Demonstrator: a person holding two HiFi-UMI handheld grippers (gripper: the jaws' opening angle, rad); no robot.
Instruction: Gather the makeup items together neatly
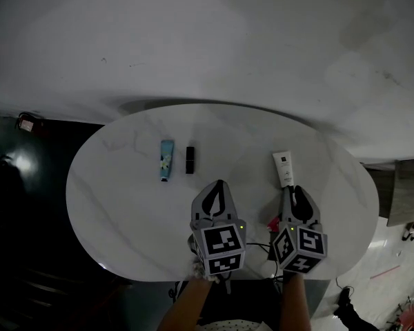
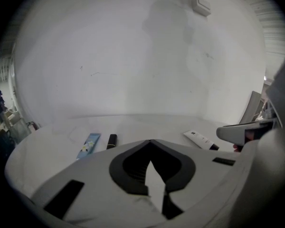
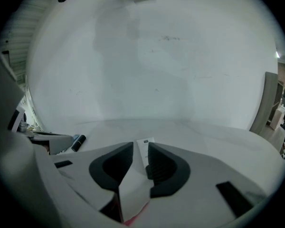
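Left hand-held gripper (image 1: 219, 185) is seen clenched, its dark jaws met at the tips with nothing caught between them. The right hand-held gripper (image 1: 298, 190) is seen released, with a gap between its jaws. Both are held low over the near edge of the oval, white marbled tabletop (image 1: 117, 205), side by side, with their marker cubes turned toward the head camera.

A pale wall is seen beyond the tabletop, with dark floor to the left and scattered clutter on the floor at the far right. A small red patch is glimpsed beneath the right hand-held gripper; what it is cannot be told.

Now to the makeup. The white tube (image 1: 283, 168) is found lying flat just ahead of the right hand-held gripper's tips. In the right gripper view it is framed in the gap between the jaws, but it is not pressed by the pads. The blue tube (image 1: 166, 160) and the black lipstick (image 1: 190, 159) are laid side by side, ahead of the left hand-held gripper and off to its left. They lie well apart from the white tube.

The white tube is marked with small dark print at its far end. The blue tube is pale, with a light floral pattern. The lipstick is a short, plain black stick.
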